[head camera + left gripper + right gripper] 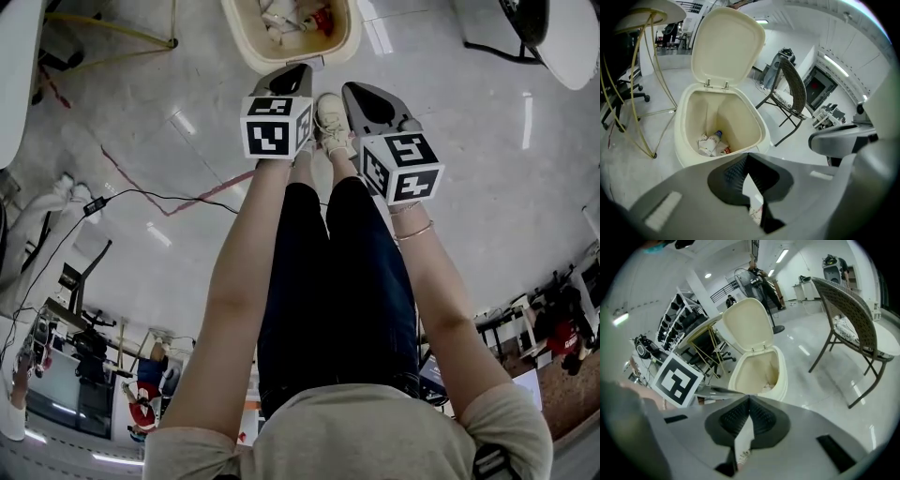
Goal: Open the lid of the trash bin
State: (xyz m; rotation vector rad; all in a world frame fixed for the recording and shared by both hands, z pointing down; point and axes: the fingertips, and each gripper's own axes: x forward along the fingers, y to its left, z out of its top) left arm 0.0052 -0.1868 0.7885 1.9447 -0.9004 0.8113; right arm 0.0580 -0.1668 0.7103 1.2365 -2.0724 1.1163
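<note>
Jaws of the left gripper (296, 75) meet on nothing. Just beyond it, the cream plastic trash bin (246, 47) stands with its cream hinged lid (726, 47) upright. The right gripper (364, 96) is likewise closed and empty. The pale sneaker (332, 122) perhaps holds a pedal; if it slips, the lid drops.

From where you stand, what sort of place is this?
Probably an indoor lab or workshop hall, not a home: a glossy pale floor with a cable trailing across it, racks of gear along the wall, and a lone bin, lid up, near a wicker chair.
</note>
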